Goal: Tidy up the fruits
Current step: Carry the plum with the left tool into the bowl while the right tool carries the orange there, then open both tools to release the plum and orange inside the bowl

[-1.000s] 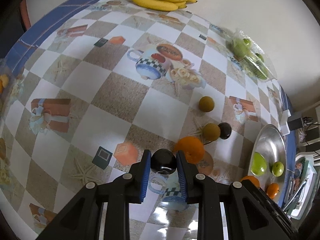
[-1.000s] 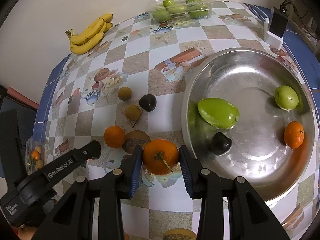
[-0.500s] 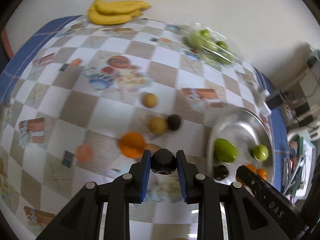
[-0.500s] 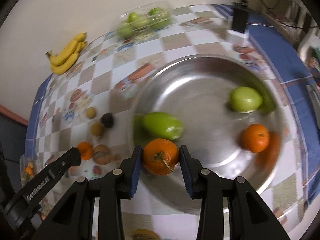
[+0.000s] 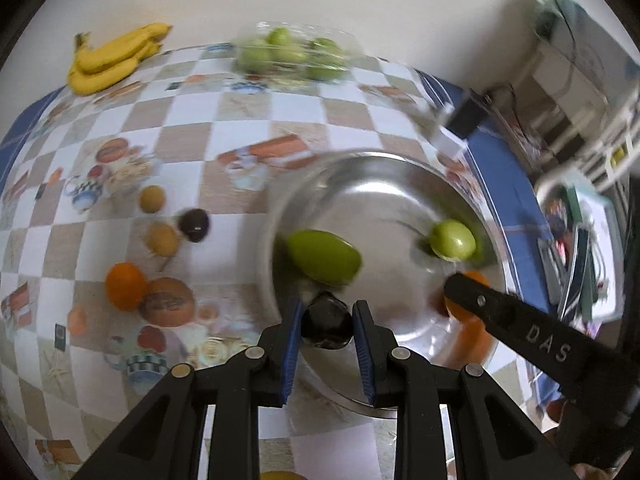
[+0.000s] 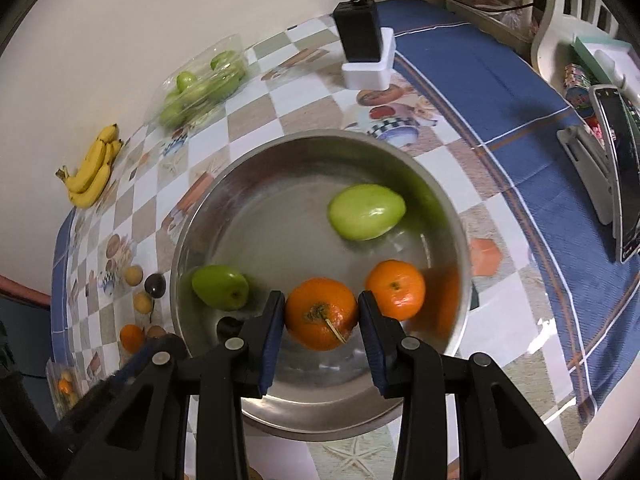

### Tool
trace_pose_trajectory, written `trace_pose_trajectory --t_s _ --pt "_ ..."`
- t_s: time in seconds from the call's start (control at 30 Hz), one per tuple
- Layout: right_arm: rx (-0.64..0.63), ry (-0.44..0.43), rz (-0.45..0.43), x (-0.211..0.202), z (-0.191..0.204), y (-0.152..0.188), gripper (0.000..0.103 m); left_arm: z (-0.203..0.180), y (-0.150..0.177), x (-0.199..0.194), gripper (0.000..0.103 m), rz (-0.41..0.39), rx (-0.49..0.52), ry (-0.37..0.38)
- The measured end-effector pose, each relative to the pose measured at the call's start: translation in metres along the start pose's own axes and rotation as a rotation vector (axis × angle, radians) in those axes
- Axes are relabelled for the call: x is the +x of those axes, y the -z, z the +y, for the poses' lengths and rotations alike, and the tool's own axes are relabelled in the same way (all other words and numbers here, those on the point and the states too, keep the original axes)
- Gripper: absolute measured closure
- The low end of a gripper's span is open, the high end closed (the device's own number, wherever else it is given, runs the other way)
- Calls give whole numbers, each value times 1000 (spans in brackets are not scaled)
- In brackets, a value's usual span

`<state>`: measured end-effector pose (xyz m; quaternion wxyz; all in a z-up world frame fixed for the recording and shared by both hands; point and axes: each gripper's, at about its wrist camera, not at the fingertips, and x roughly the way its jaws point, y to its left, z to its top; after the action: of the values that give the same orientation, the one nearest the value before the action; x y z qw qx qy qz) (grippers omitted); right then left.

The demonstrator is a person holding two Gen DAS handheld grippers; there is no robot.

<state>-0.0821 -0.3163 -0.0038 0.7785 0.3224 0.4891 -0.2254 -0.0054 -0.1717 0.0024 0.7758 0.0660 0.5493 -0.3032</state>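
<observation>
My left gripper (image 5: 326, 326) is shut on a dark plum (image 5: 327, 327) and holds it over the near left rim of the steel bowl (image 5: 384, 168). My right gripper (image 6: 322, 316) is shut on an orange (image 6: 320, 312) above the bowl (image 6: 304, 148). In the bowl lie a green mango (image 6: 366, 211), a smaller green fruit (image 6: 219, 286), an orange (image 6: 395, 290) and a dark plum (image 6: 228, 326). On the table left of the bowl lie an orange (image 5: 125, 286), two brown round fruits (image 5: 162, 238) and another dark plum (image 5: 194, 224).
A banana bunch (image 5: 114, 58) and a clear pack of green fruit (image 5: 292, 56) sit at the far edge by the wall. A black charger on a white block (image 6: 362, 46) stands beyond the bowl. A phone on a stand (image 6: 616, 168) is at the right.
Both grippers have swung right from the table's loose fruit to over the steel bowl, each still holding its fruit. The left view is blurred by motion.
</observation>
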Motion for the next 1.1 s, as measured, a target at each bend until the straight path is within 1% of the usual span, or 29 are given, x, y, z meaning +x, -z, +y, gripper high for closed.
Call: trace_pose_trajectory --t_s 0.1,0.23,0.37,0.6,1.03,1.1 --pt "-7 -8 5 0 1 1 64 -10 3 6 75 19 37 -9" --pt "-15 -15 25 5 4 3 64 -15 8 13 75 40 62 -25" --pt "-19 -18 50 13 5 5 63 -18 11 19 75 64 66 -8" --pt "-6 -16 93 27 2 10 63 -23 16 29 75 91 83 -21" --pt "-4 -2 125 38 2 10 63 -23 17 39 75 117 78 -32" --pt "-2 -10 124 38 3 9 61 -23 17 40 74 123 77 -30"
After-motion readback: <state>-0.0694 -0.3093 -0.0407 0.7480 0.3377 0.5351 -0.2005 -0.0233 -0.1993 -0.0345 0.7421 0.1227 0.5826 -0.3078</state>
